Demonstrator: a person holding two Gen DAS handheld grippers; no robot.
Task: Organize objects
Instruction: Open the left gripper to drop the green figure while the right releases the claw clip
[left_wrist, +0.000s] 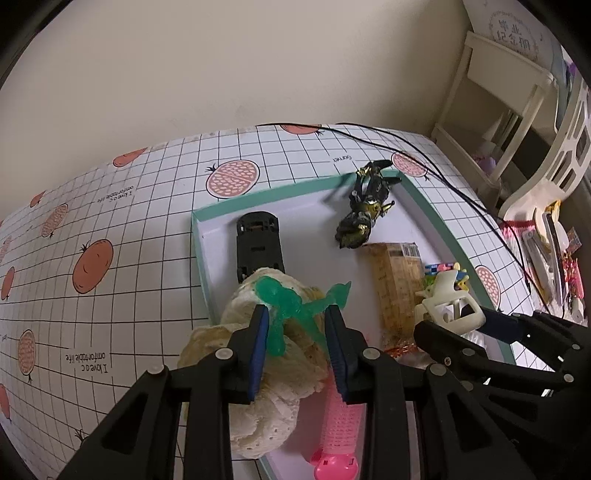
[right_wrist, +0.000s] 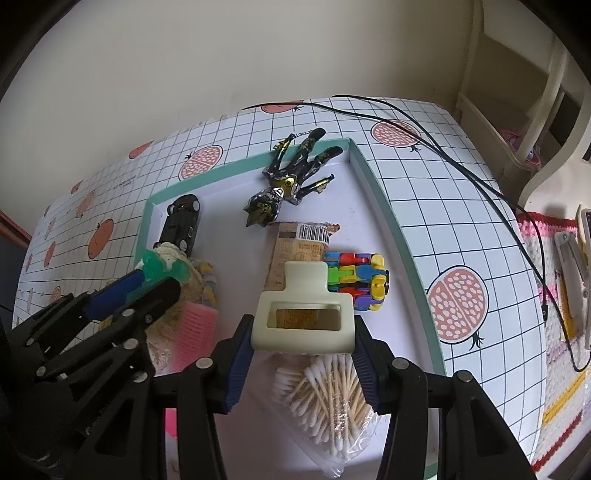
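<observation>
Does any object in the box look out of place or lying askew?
Yes. The black-and-gold action figure lies tilted, its legs sticking out over the far teal rim of the box. The black toy car lies upside down, its underside showing.

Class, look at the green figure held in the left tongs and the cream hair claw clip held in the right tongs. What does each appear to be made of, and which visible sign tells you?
Green figure: probably soft translucent plastic or rubber; light glows through its glossy body.
Cream hair claw clip: likely rigid moulded plastic with a smooth matte finish; opaque, with rounded edges and a clean rectangular cutout.
</observation>
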